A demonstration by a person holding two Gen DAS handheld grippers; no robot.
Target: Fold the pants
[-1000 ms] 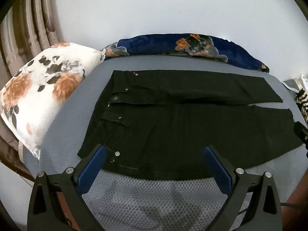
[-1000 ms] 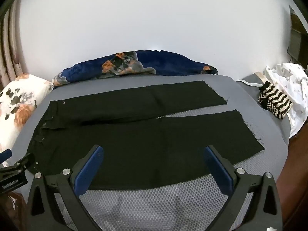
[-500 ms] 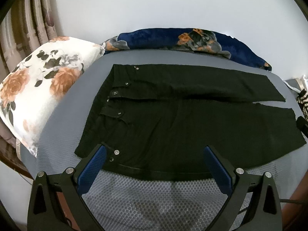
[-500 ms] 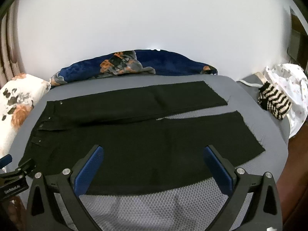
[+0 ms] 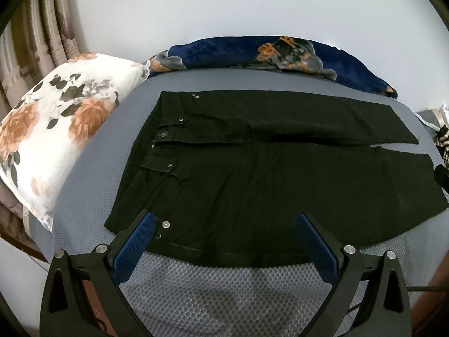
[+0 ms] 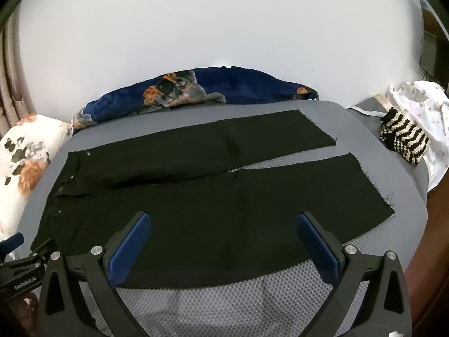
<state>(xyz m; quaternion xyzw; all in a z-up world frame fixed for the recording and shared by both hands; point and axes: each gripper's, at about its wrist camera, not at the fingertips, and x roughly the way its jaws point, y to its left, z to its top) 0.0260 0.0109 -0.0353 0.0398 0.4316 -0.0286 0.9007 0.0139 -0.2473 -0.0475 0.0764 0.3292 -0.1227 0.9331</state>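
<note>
Black pants point(image 5: 252, 174) spread flat across grey bed point(image 5: 219, 295), waistband toward 9 o'clock, leg hems toward 3 o'clock, legs split apart. Left gripper point(image 5: 224, 224) gaping wide, holding nothing, poised over near edge by waistband corner. Right gripper point(image 6: 224, 224) equally wide, empty, above near leg. Floral pillow point(image 5: 53, 129) at 9 o'clock; blue blanket point(image 6: 196, 92) at 12; striped knit item point(image 6: 404, 137) at 3.
</note>
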